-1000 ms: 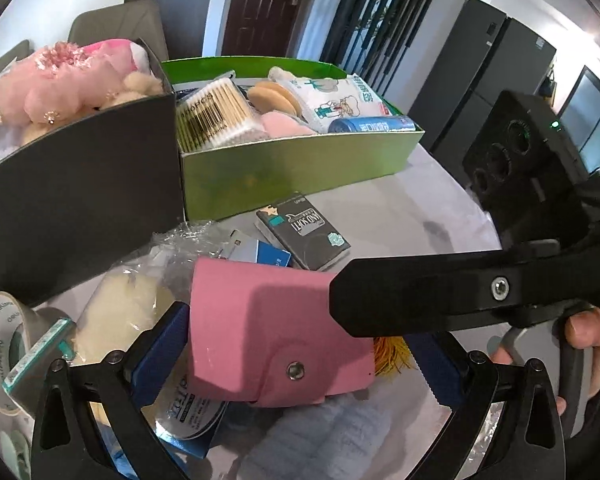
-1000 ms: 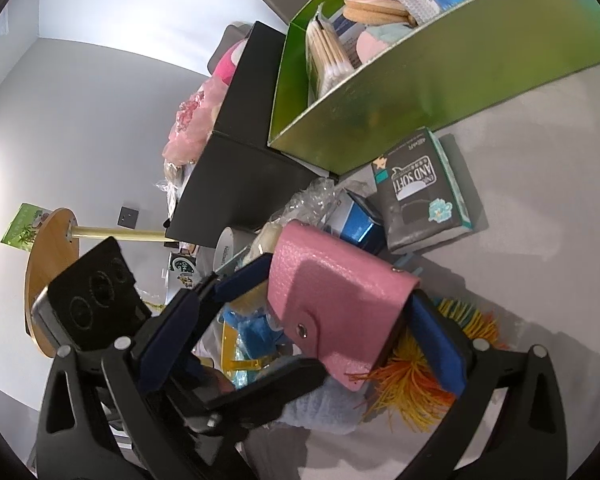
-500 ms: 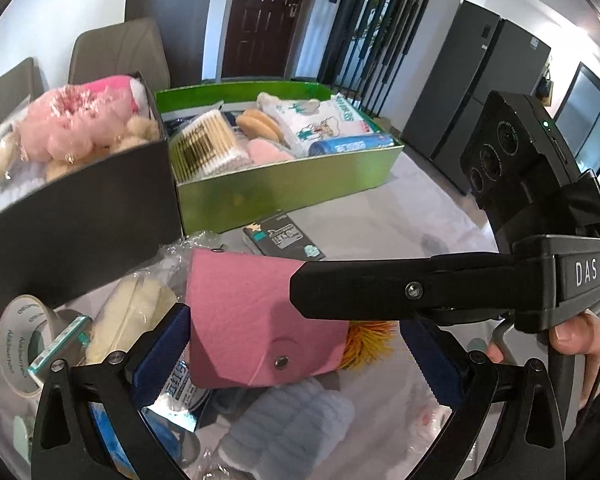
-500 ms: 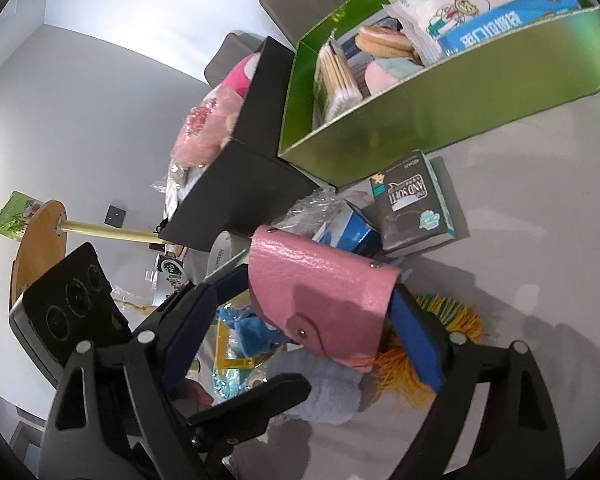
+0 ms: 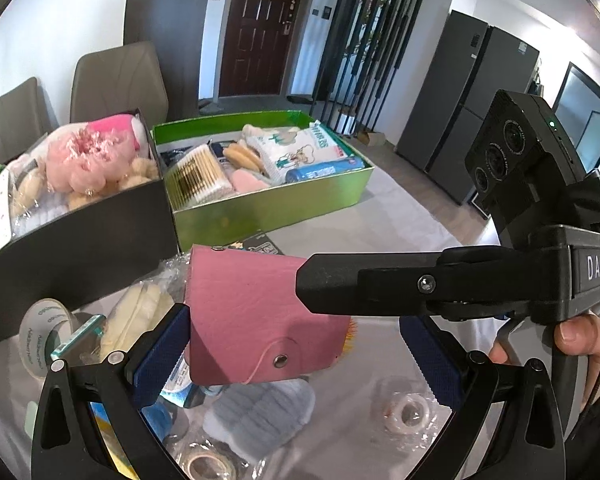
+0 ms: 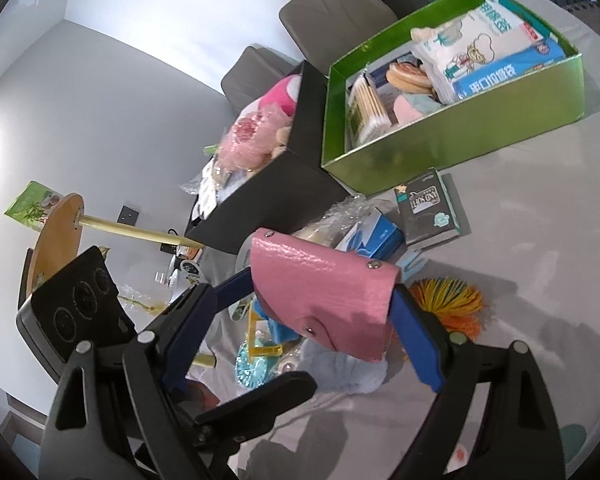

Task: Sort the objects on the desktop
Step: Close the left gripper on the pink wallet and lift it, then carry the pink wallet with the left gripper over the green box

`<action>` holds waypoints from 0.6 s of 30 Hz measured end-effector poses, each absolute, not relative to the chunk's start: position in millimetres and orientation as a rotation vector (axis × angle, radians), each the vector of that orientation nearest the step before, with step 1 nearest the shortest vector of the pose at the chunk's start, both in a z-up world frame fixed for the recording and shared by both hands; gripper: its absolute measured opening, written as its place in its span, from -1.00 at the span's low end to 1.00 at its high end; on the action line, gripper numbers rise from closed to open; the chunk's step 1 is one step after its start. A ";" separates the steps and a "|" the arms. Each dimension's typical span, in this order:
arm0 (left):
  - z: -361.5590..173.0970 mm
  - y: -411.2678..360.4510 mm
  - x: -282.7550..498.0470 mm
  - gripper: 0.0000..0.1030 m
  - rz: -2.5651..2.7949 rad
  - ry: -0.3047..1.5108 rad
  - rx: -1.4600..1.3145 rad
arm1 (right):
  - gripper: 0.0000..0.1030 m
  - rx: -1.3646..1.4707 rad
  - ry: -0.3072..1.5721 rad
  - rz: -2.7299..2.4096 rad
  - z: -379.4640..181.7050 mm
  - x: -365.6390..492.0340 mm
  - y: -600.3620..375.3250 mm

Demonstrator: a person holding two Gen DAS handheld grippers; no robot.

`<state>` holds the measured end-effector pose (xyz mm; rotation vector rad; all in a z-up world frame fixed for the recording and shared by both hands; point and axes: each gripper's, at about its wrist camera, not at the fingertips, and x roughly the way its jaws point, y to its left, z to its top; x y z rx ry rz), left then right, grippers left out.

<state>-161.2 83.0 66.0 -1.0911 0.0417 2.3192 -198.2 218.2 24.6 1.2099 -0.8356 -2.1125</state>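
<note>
A pink wallet [image 5: 256, 312] is held up above the cluttered surface [image 5: 380, 220], clamped between the pads of the right hand-held gripper [image 6: 324, 312]. The left hand-held gripper [image 5: 296, 356] is spread wide, its left pad [image 5: 160, 352] against the wallet's edge and the right pad apart. Behind, a black box [image 5: 80, 236] of plush toys and, just right of it, a green box [image 5: 268, 204] of toiletries are seen.

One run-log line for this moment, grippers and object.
right gripper: shut on pink wallet | left gripper: open beside wallet | wallet: held off table
</note>
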 end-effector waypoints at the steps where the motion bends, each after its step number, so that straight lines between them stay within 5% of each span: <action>1: 68.9 83.5 -158.6 0.98 2.321 0.045 -1.084 | 0.71 1.206 -0.833 -2.115 26.8 -195.7 218.8; 18: 114.3 96.0 -117.8 0.98 2.346 0.087 -0.987 | 0.71 1.110 -0.806 -2.169 71.3 -152.7 233.8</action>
